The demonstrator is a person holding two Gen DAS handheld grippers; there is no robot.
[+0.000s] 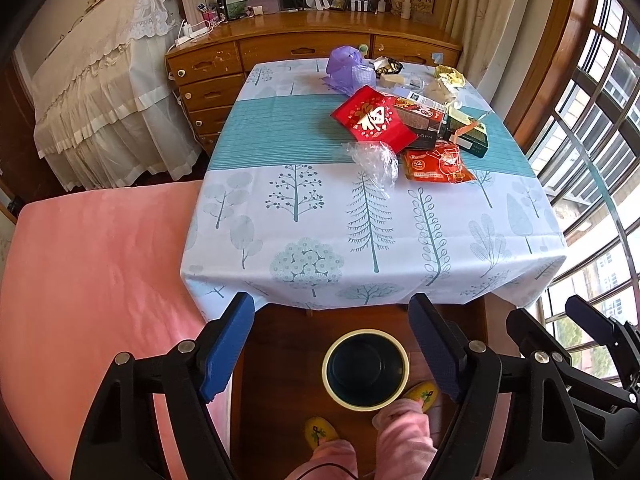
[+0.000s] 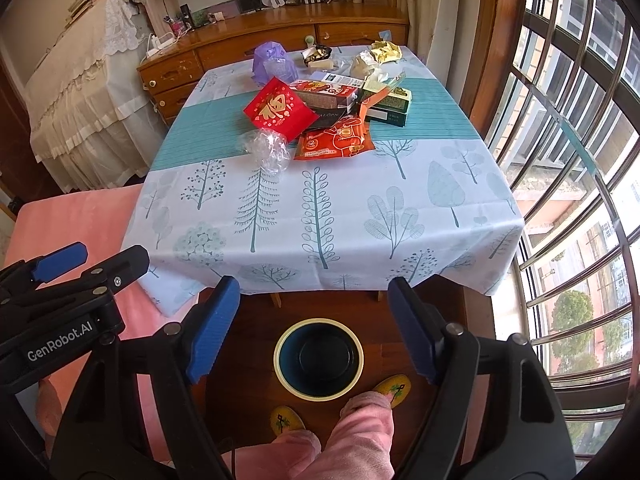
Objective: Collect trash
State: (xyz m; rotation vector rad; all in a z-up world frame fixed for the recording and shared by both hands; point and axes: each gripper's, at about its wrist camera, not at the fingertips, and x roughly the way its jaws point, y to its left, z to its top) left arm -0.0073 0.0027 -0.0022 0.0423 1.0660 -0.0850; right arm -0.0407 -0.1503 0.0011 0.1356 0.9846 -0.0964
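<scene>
Both of my grippers hang over the floor at the near edge of a cloth-covered table [image 1: 360, 240], pointing steeply down. The left gripper [image 1: 334, 328] has its blue pads spread wide with nothing between them. The right gripper [image 2: 314, 312] is likewise released and empty, its pads well apart.

Below and between the jaws of each gripper, on the dark wooden floor, stands a round bin [image 1: 365, 369] with a pale yellow rim and a dark inside; I can see nothing in it. Just nearer to me than the bin are a person's pink trouser legs [image 2: 352, 436] and yellow slippers [image 2: 394, 389].

The trash lies well beyond the fingertips, on the far half of the table. Closest to the jaws is a crumpled clear plastic wrapper [image 1: 374, 162], ahead of the left gripper's right finger. Just beyond it sits a red packet [image 1: 374, 118] with gold print, leaning on a heap of dark boxes [image 1: 424, 126]. To the right of the clear wrapper lies a flat orange packet [image 1: 438, 166]. Farther back sits a crumpled purple bag [image 1: 348, 70], with pale scraps and a yellow wrapper [image 2: 386, 51] toward the far right corner.

In the right wrist view the left gripper shows beside the right one, off its left finger.
</scene>
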